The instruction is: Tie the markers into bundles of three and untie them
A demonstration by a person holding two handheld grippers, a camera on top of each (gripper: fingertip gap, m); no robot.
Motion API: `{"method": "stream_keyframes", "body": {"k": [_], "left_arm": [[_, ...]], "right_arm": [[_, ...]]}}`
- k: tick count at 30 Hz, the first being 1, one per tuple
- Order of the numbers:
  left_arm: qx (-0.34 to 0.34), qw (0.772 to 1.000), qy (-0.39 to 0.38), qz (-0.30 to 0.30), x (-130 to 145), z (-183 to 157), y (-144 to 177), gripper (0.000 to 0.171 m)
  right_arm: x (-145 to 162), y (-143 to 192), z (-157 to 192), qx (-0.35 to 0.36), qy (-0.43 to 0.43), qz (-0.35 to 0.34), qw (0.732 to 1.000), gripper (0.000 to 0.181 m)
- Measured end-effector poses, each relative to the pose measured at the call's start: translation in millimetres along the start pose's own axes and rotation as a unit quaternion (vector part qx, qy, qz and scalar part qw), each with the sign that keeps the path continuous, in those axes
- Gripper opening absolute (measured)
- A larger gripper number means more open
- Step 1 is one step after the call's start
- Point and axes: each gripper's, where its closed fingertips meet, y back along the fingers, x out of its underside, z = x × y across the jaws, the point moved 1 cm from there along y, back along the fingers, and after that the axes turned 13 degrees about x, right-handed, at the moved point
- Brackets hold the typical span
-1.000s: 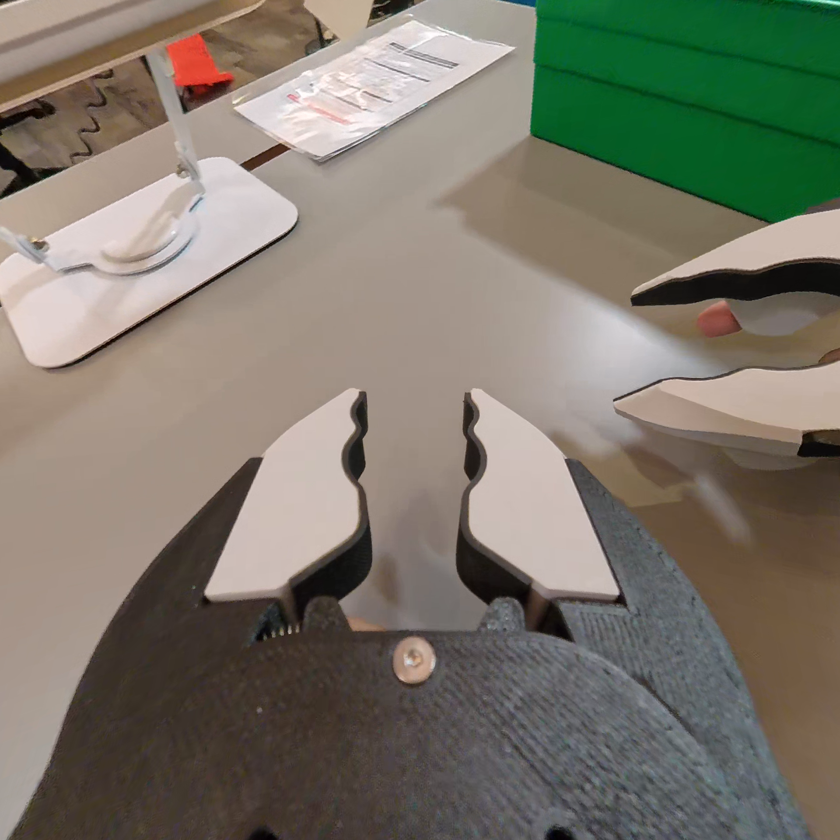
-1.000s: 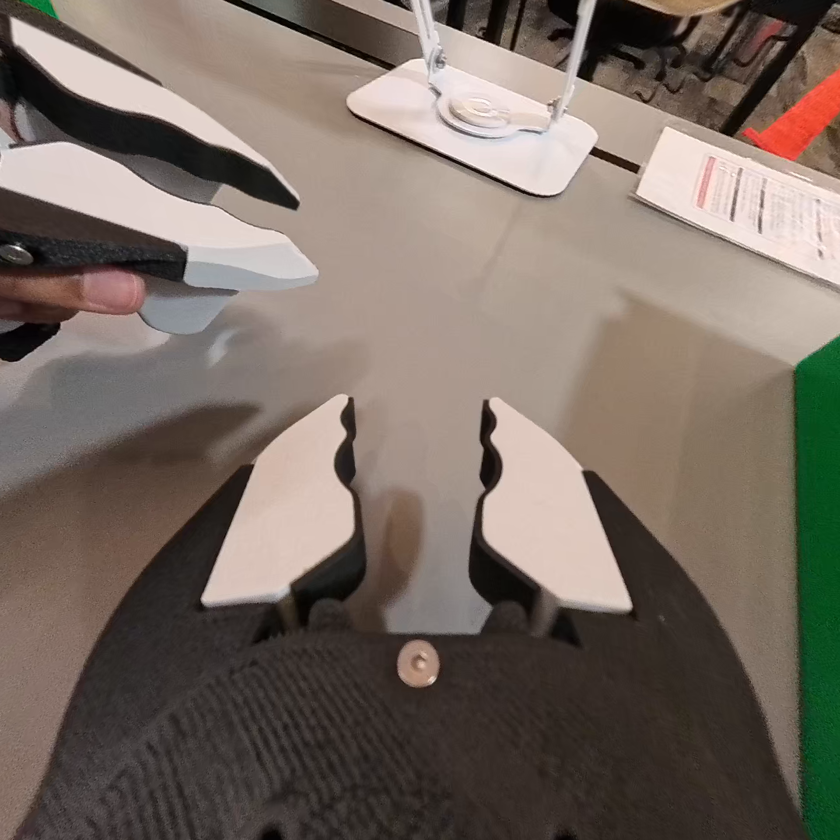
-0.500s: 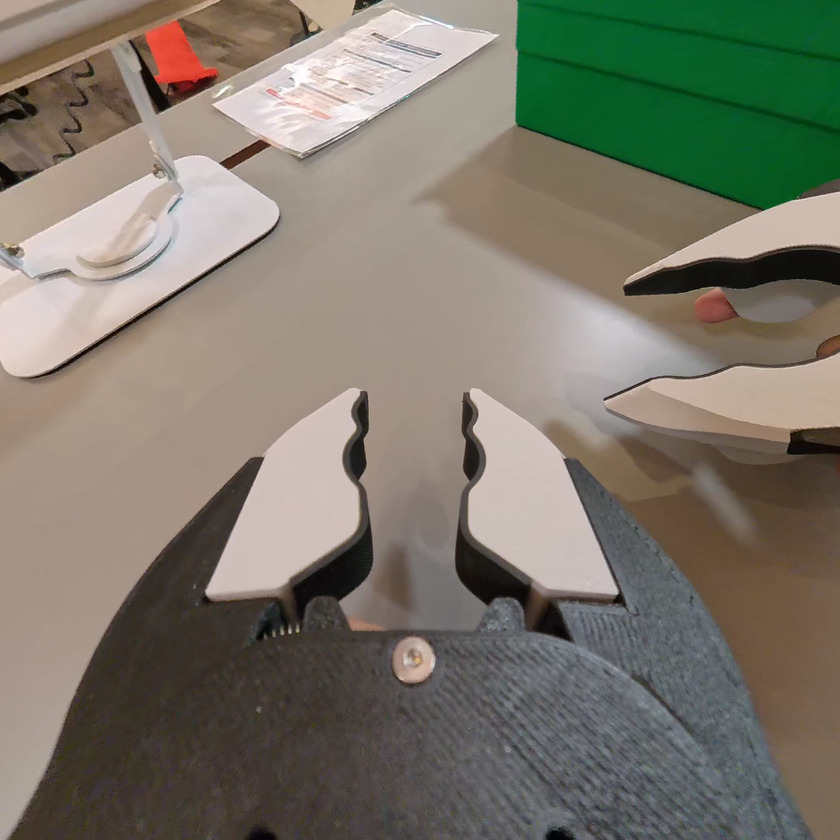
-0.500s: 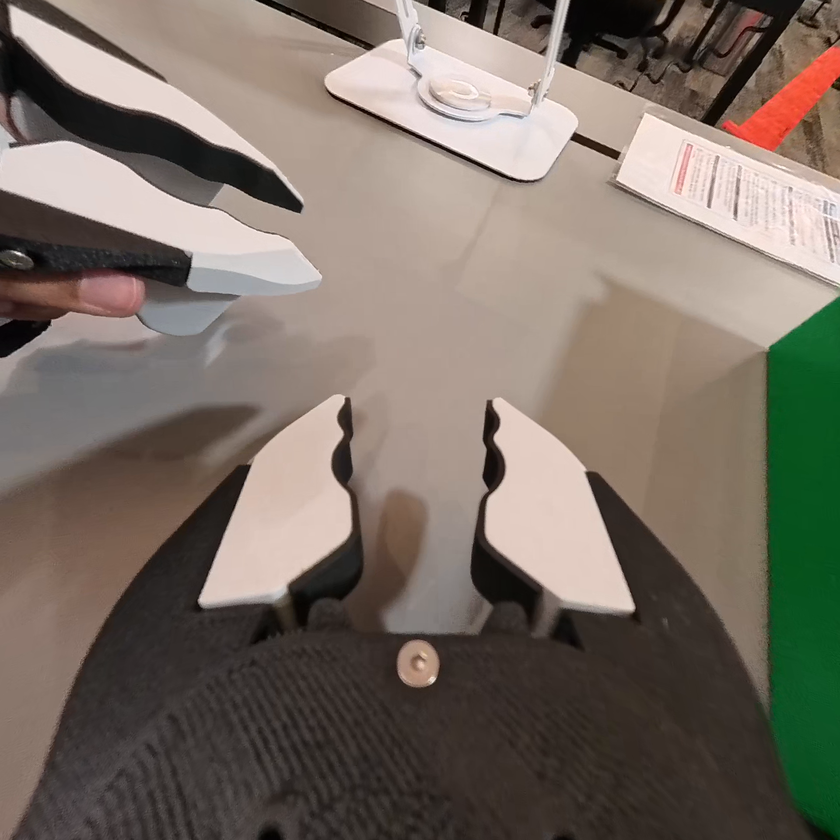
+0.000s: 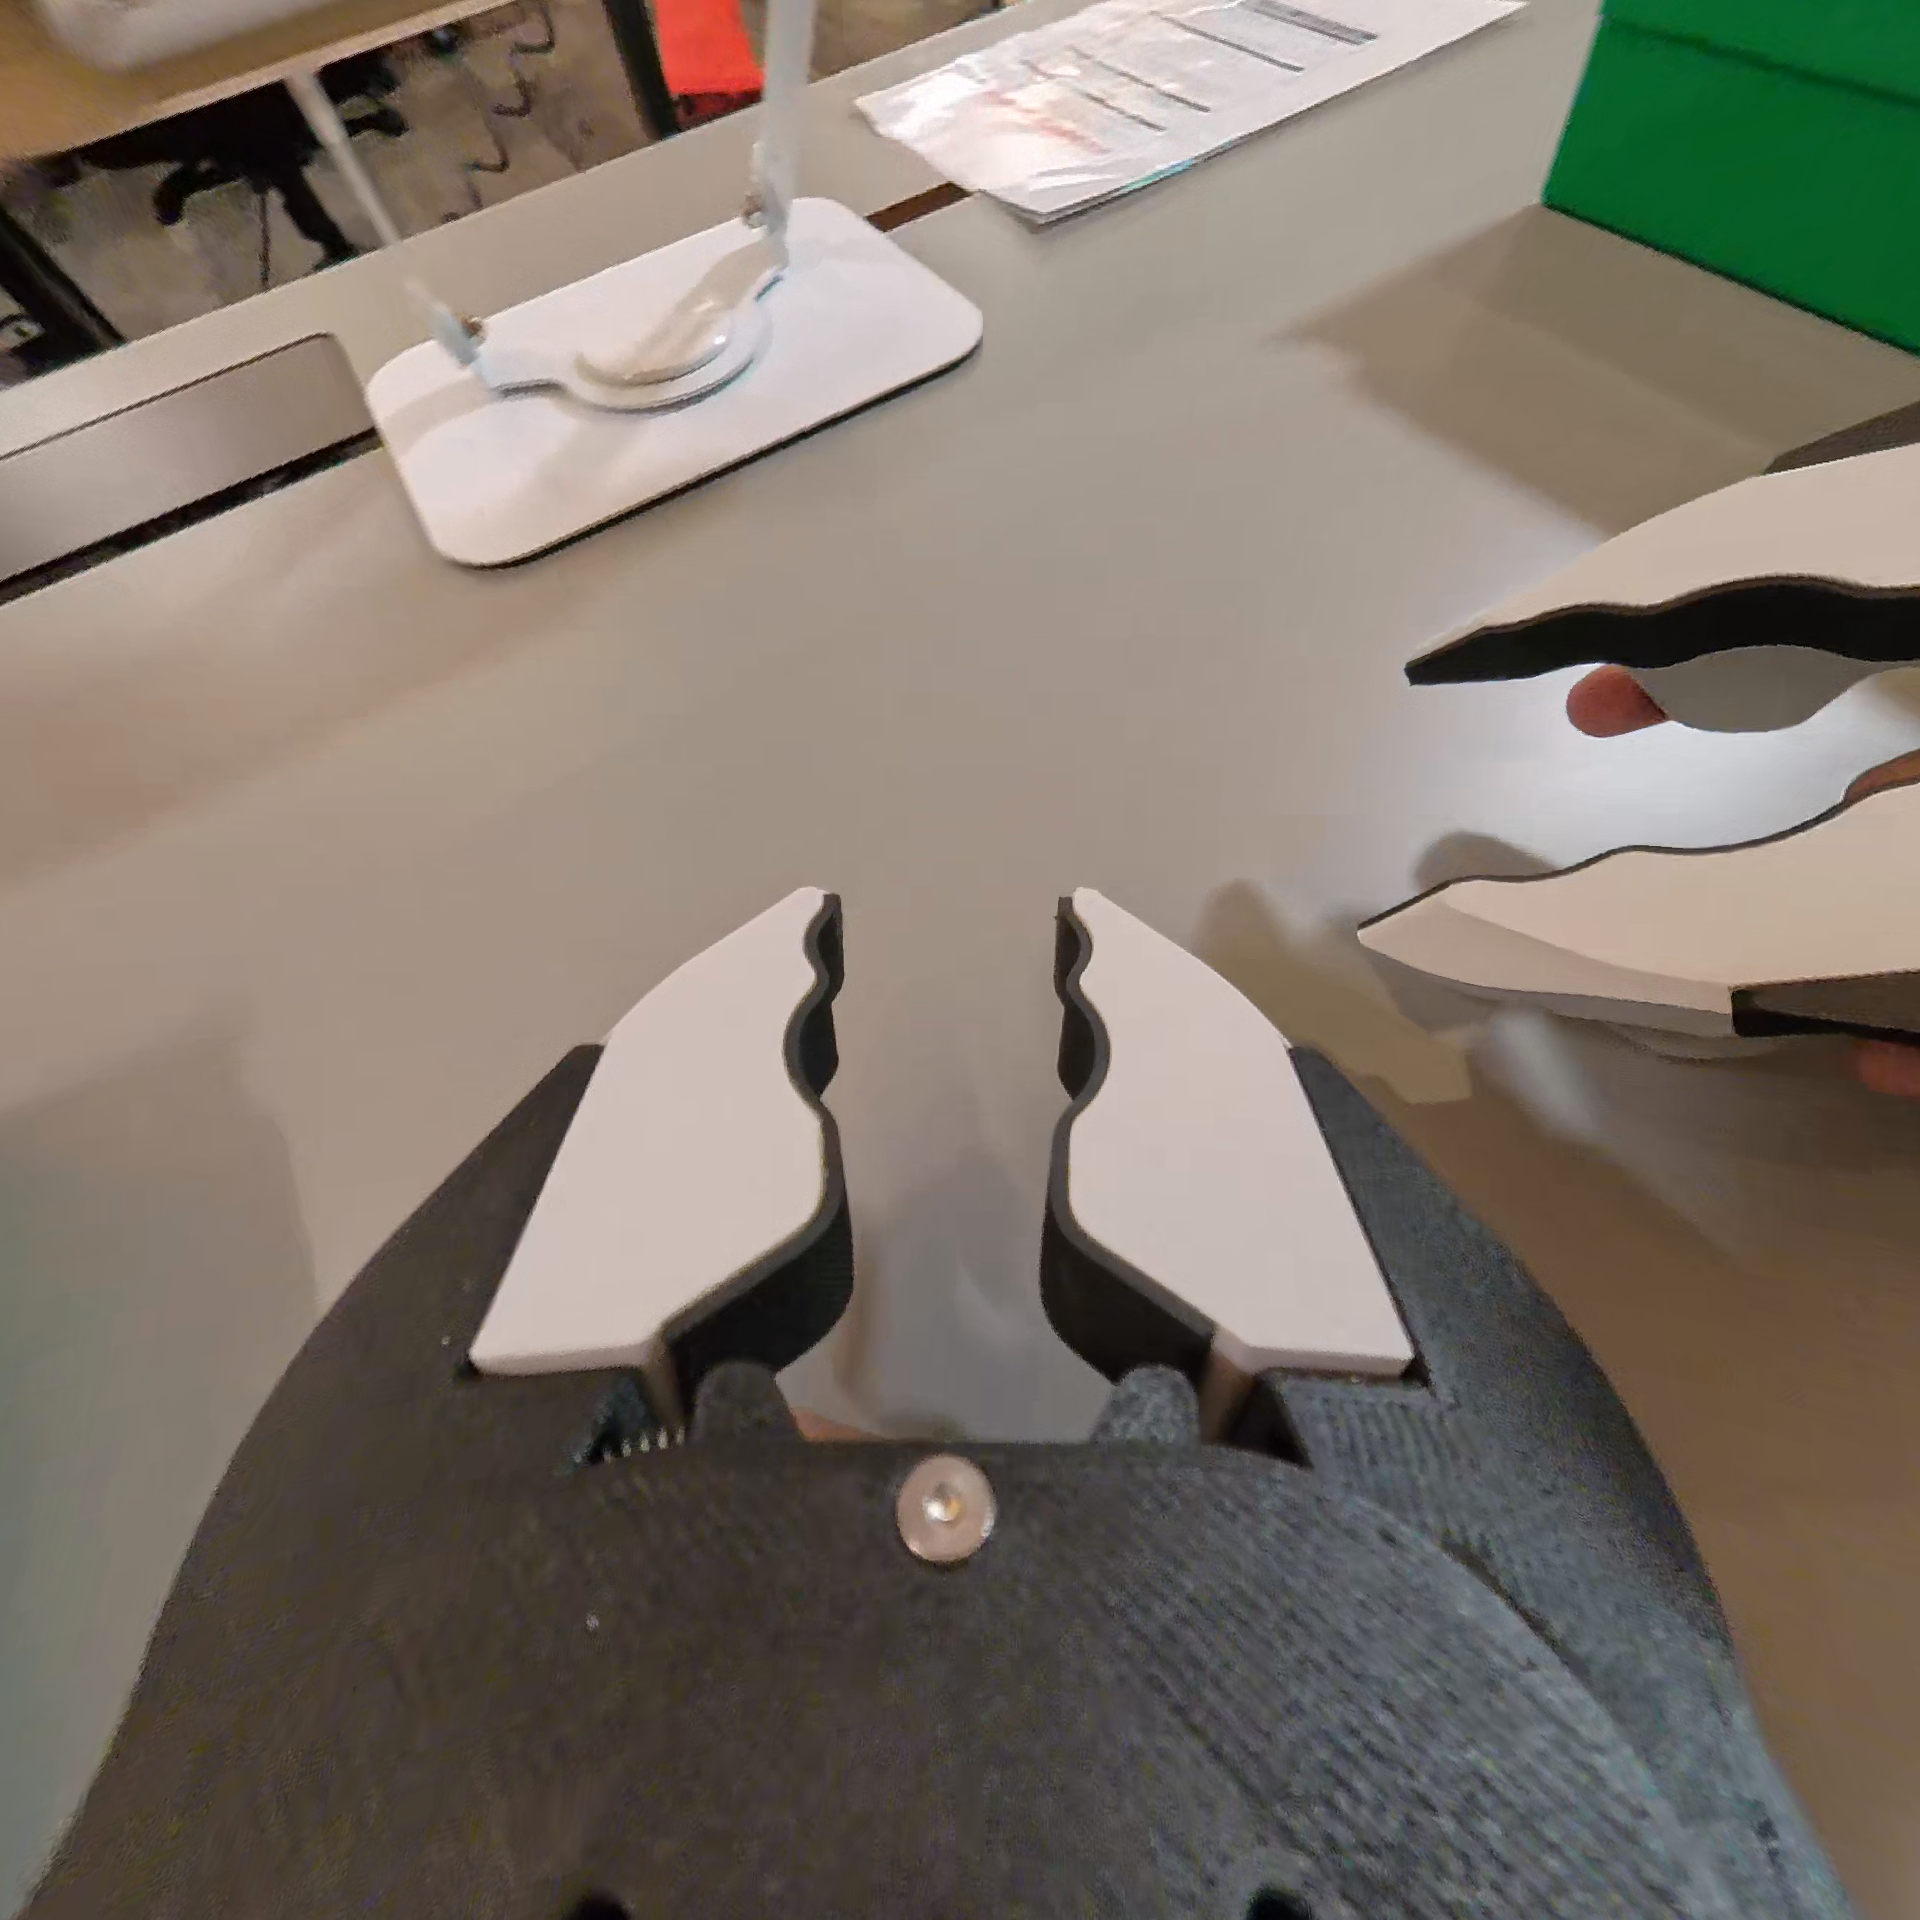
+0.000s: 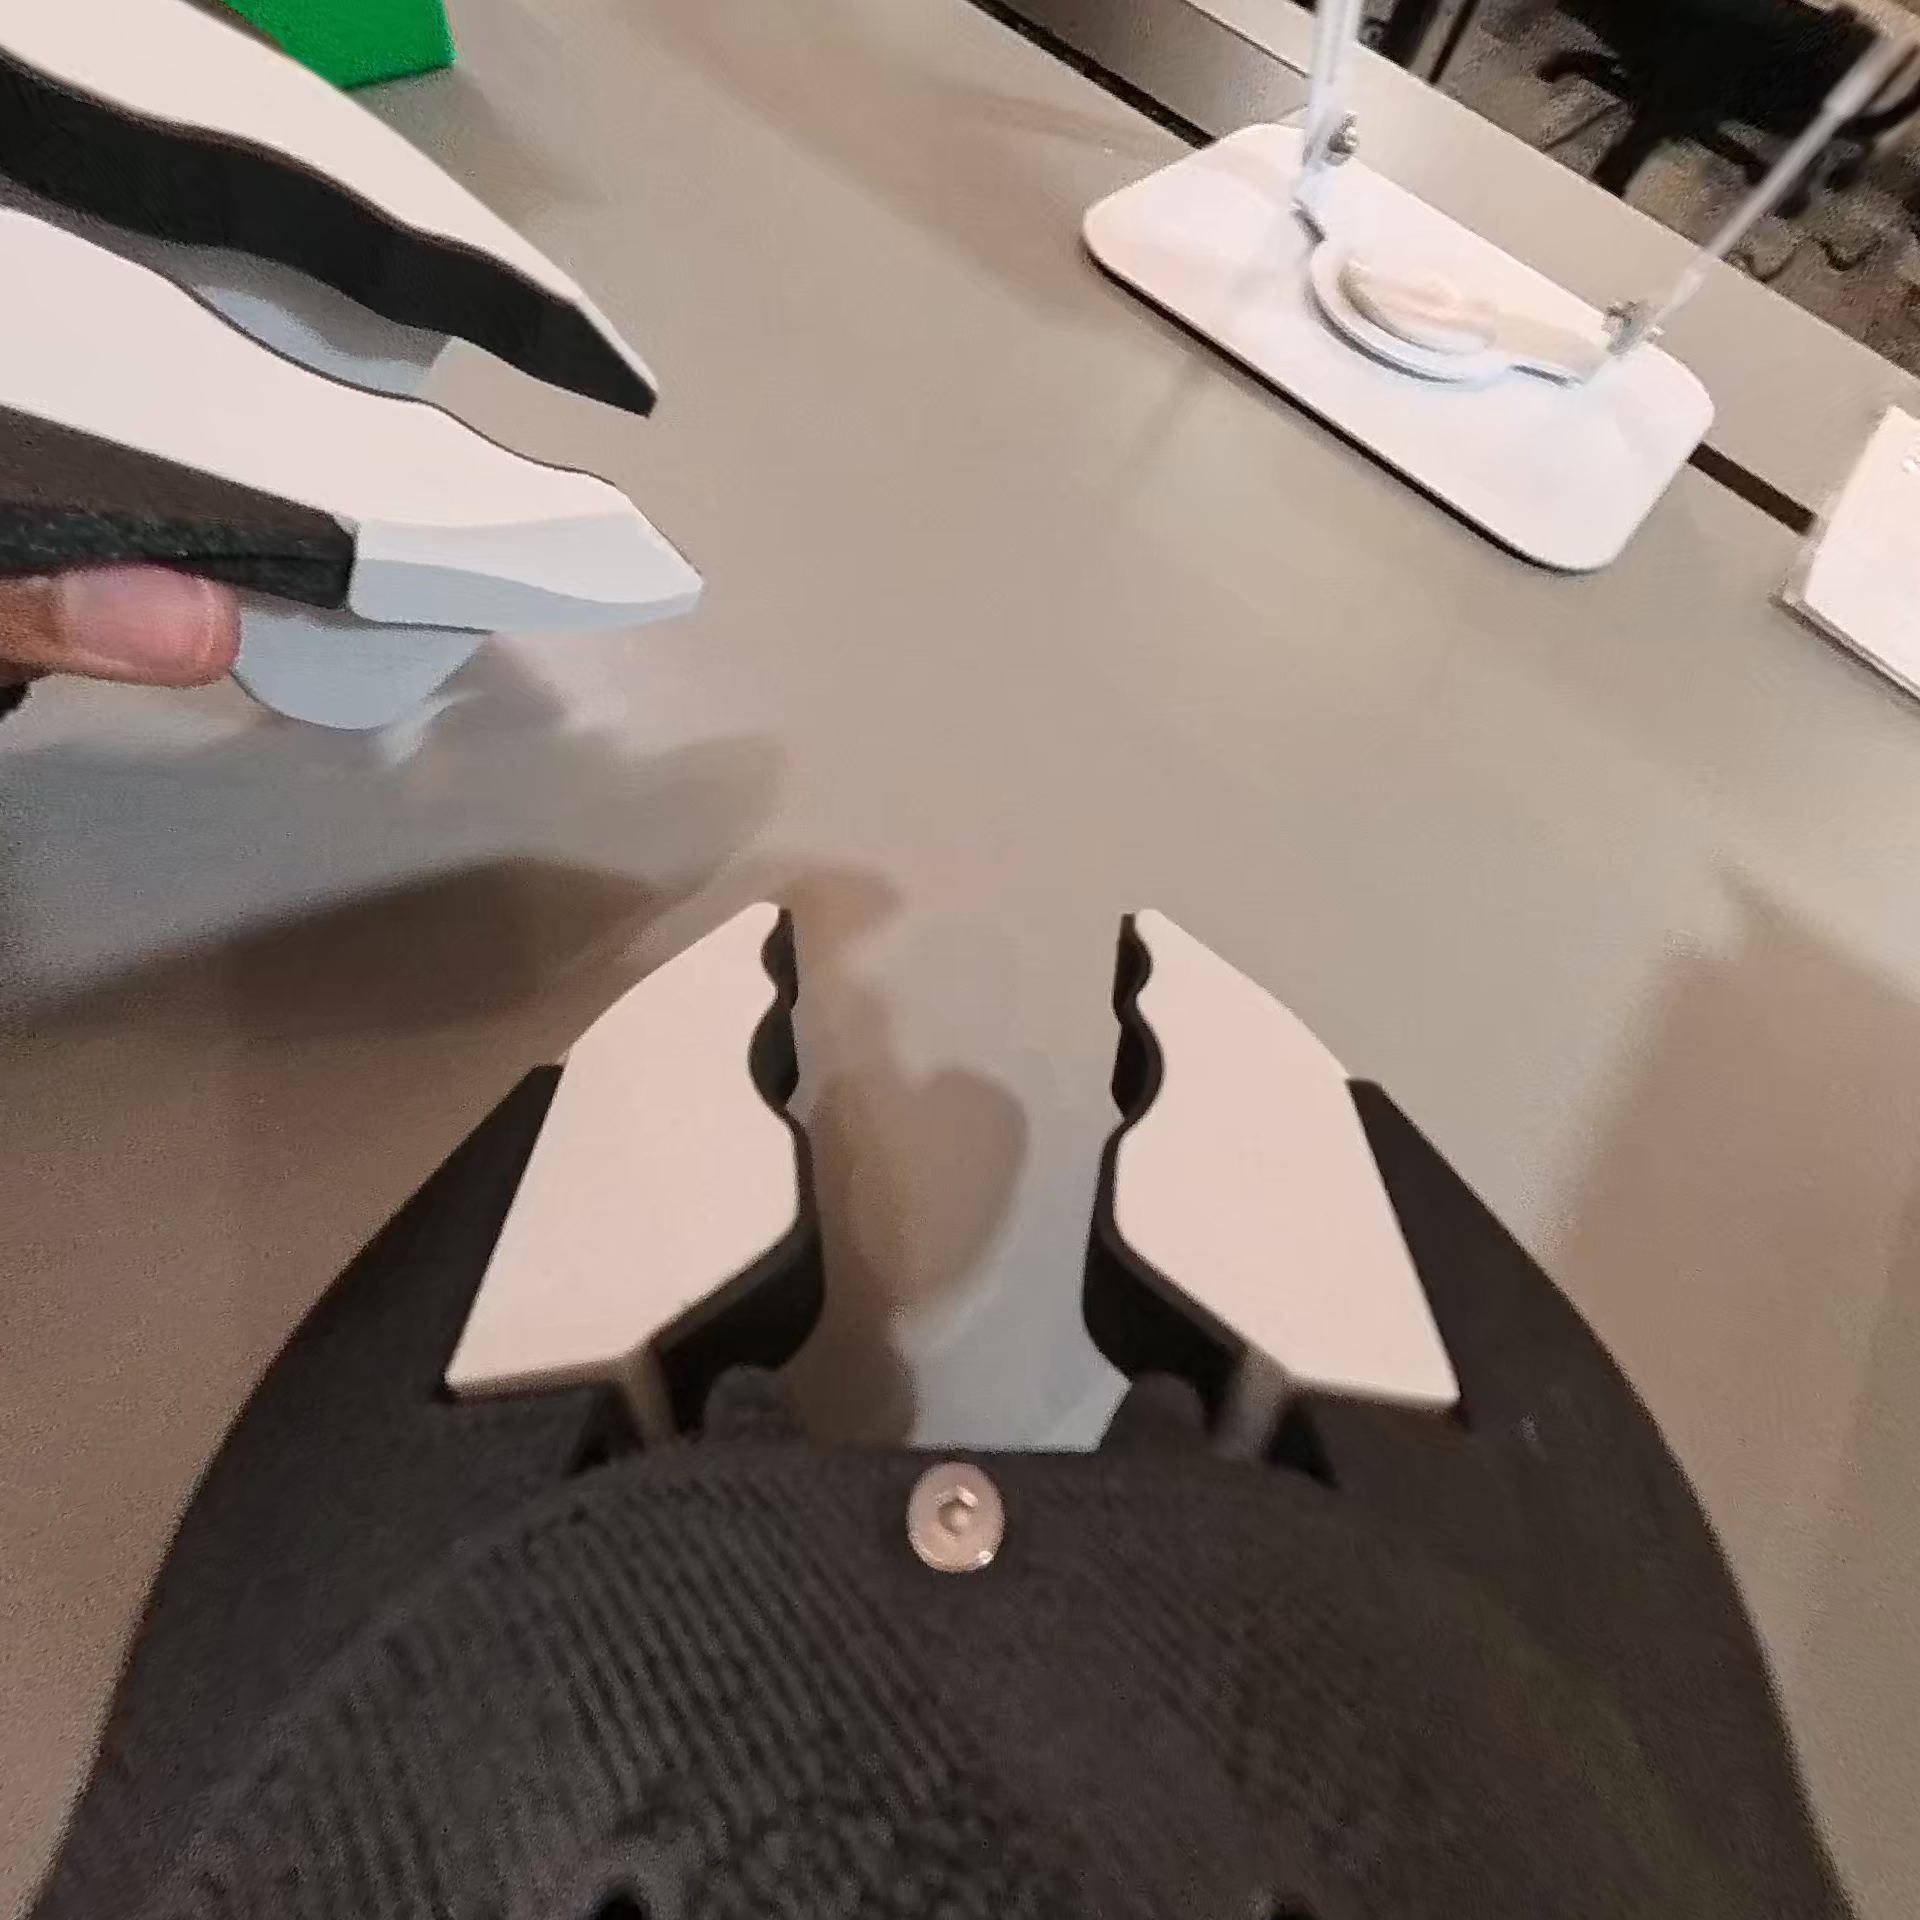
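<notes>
Markers show in neither view, so their place can't be told. Left claw [image 5: 945, 914] hangs over the desk [image 5: 727, 727] with a clear gap between its two white fingers [image 5: 686, 1174], and nothing sits in that gap, only bare grey surface. Right claw [image 6: 954, 935] is the same story: fingers [image 6: 1257, 1174] parted a touch wider, gripping nothing, its shadow lying on the desk [image 6: 1039, 675] beneath it.

Taking the white lamp base [image 5: 675, 374] as the landmark: in the left wrist view the left claw is on the near side of it, well apart, with open desk between. The right claw [image 5: 1392, 800] comes in from the right edge of that view, turned on its side, one finger above the other, spread apart, and a person's fingertip [image 5: 1610, 701] peeks through between them. Beyond the lamp base to the right lies a plastic-sleeved printed sheet [image 5: 1143, 94], and further right again stands a green box [image 5: 1745, 177].

In the right wrist view the lamp base [image 6: 1392, 343] sits up at the far right, two thin stems rising from it. The left claw [image 6: 665, 488] reaches in from the left, well apart from the base, fingers stacked and spread, with a thumb [image 6: 135, 629] pressed underneath its black body. A corner of the sheet [image 6: 1870, 561] shows just right of the base, and a sliver of the green box [image 6: 343, 42] at the top left.
</notes>
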Motion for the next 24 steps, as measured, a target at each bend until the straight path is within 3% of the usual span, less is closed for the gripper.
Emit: {"method": "stream_keyframes", "body": {"k": [11, 24], "left_arm": [[-0.054, 0.998, 0.033, -0.002, 20, 25, 35, 0.039], [-0.048, 0.998, 0.034, -0.020, 11, 22, 32, 0.035]], "right_arm": [[-19, -13, 41, -0.055, 0.039, -0.011, 0.998, 0.060], [-20, -12, 37, -0.062, 0.010, -0.012, 0.998, 0.063]]}}
